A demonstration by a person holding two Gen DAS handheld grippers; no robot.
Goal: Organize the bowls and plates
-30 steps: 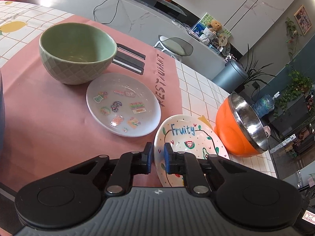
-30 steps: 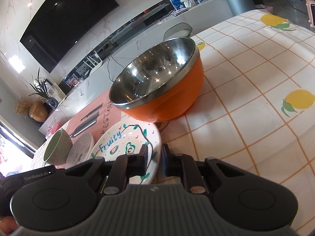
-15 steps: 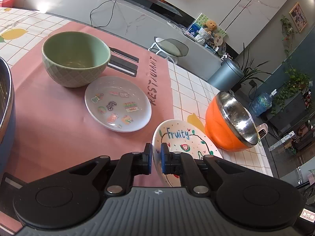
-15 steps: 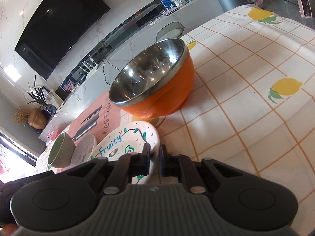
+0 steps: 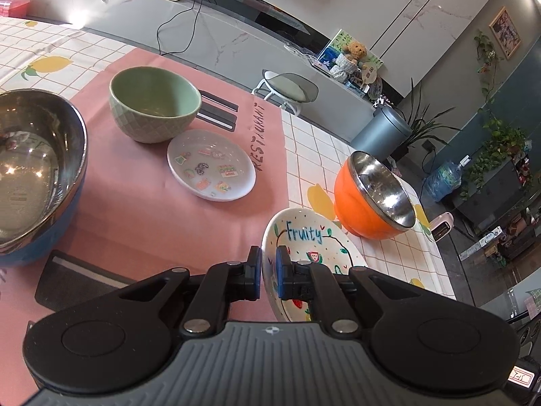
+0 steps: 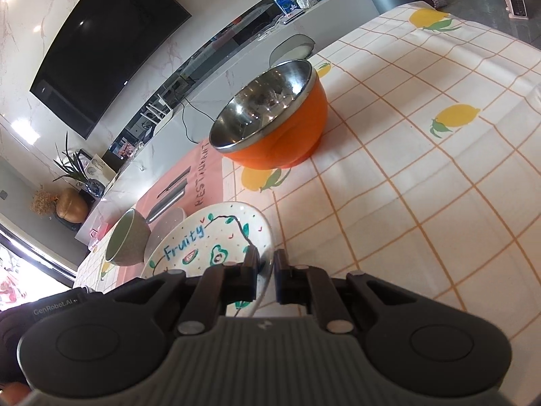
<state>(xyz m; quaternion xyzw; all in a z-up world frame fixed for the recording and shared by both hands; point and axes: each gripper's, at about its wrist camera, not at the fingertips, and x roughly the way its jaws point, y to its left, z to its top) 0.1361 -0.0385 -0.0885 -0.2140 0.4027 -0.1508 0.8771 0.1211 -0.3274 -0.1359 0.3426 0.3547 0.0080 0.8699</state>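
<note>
A: We note the left gripper (image 5: 268,272) clamped on the near rim of the "Fruity" plate (image 5: 304,237); its jaws have just been closing, and the rim sits between the blue pads.

B: Agreed. From the other side we see the right gripper (image 6: 267,272) pinching the same plate (image 6: 203,237) at its right-hand rim, jaws likewise just closed in, edge of the plate between them. So both tools grip one plate.

A: Position of the plate: we place it over the seam where the pink mat (image 5: 142,209) meets the lemon-print tablecloth (image 6: 405,186). We cannot tell whether it rests on the cloth or hangs just above it.

B: Neighbours, as we log them: orange bowl (image 5: 365,203) with steel lining stands just beyond the plate on the tablecloth, apart from it. Clear sticker plate (image 5: 211,165) lies on the pink mat, with the green bowl (image 5: 154,105) upright and touching or nearly touching its far edge.

A: We also record a blue steel-lined bowl (image 5: 37,172) at the left edge of the left wrist view.
</note>
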